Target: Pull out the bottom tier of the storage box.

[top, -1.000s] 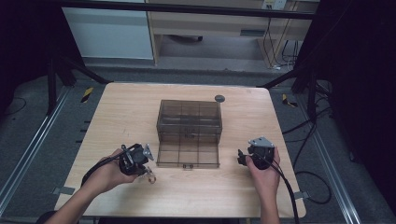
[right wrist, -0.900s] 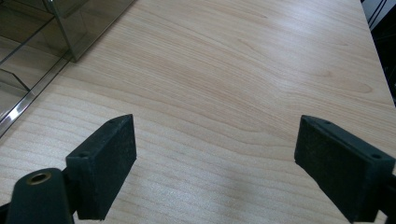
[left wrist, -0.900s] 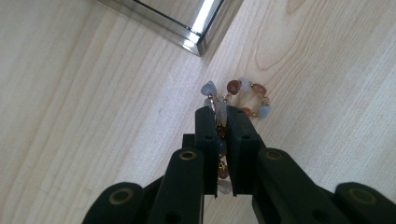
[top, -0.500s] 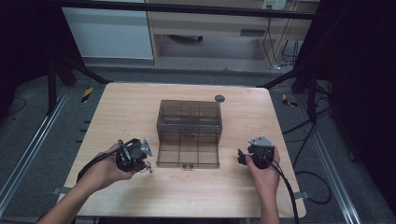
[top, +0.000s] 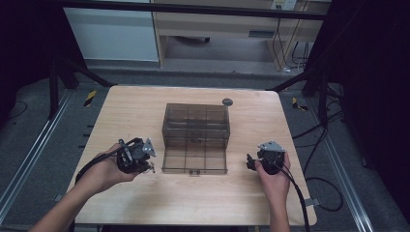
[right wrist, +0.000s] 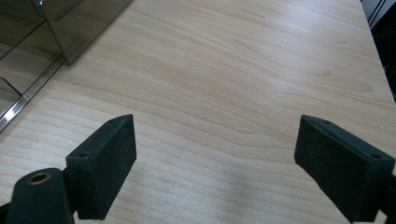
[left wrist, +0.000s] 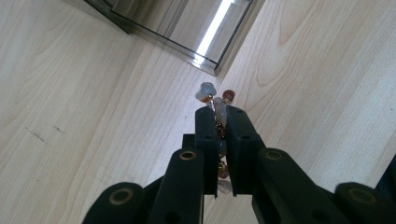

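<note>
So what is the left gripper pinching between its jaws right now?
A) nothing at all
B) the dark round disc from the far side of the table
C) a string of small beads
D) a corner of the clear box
C: in the left gripper view the left gripper has its jaws closed on a string of small beads, pale and reddish-brown ones poking past the tips.

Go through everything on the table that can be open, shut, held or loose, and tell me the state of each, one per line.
Smoky clear plastic compartment box: lid open, lying flat toward the person; compartments look empty.
Beaded string of pale and amber beads: clamped in the left tool, its end hanging free above the table.
Left tool: shut on the beads.
Right tool: jaws wide open, holding nothing, above bare wood.
Small dark round disc: lying loose behind the box.
</note>
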A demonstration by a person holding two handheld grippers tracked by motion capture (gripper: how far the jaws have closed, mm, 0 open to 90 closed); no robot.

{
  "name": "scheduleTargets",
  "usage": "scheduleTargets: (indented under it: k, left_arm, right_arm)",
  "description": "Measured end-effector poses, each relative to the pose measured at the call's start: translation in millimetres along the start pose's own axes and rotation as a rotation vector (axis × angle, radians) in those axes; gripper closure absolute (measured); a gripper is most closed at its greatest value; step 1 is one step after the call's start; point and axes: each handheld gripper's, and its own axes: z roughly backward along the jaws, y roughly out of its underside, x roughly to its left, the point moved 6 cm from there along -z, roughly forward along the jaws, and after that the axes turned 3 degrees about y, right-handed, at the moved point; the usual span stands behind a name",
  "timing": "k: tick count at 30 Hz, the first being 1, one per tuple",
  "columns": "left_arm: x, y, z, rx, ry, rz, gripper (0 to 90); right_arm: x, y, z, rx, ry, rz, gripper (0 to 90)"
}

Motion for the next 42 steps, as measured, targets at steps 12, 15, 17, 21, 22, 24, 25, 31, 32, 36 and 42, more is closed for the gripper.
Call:
scheduleTargets:
  k: [12,15,17,21,22,24,25,31,32,36,42]
  left_arm:
    - [1.7,-10.9,5.5,-0.008,-0.003,-0.02,84.2]
    - [1.9,-15.8,4.8,-0.022,-0.007,-0.02,84.2]
    - [1.3,-18.7,4.8,-0.021,-0.005,-0.025,84.2]
    - [-0.7,-25.0,5.2,-0.028,0.001,-0.027,84.1]
    - [0.1,-26.4,6.1,-0.024,-0.003,-0.033,84.1]
    - [0.4,-29.2,6.6,-0.031,-0.003,-0.032,84.2]
    - [1.1,-30.8,7.3,-0.034,-0.007,-0.036,84.2]
    - [0.8,-39.9,8.7,-0.043,-0.013,-0.045,84.1]
    - [0.5,-41.5,7.8,-0.045,-0.01,-0.047,84.1]
    - [1.0,-47.9,5.6,-0.045,-0.011,-0.054,84.1]
    - [0.0,-60.6,-0.1,-0.061,-0.011,-0.062,84.2]
  right_arm:
    - [-2.2,-0.1,1.1,-0.001,-0.003,-0.032,13.3]
    - [-2.8,-0.1,1.5,-0.002,-0.002,-0.031,13.3]
    - [-3.2,0.0,1.8,-0.004,-0.003,-0.032,13.2]
    - [-4.2,0.0,1.9,-0.006,-0.001,-0.028,13.2]
    - [-3.9,-0.1,1.9,-0.006,-0.001,-0.035,13.2]
    - [-4.1,0.4,1.6,-0.003,0.0,-0.031,13.2]
    - [-4.0,0.6,1.6,-0.002,0.0,-0.032,13.2]
    - [-4.0,0.2,1.9,-0.005,0.001,-0.035,13.2]
    - [-4.0,0.2,2.0,-0.005,0.0,-0.036,13.3]
    - [-5.3,0.0,2.0,-0.011,0.002,-0.027,13.3]
    - [-5.2,0.5,2.6,-0.005,-0.007,-0.05,13.3]
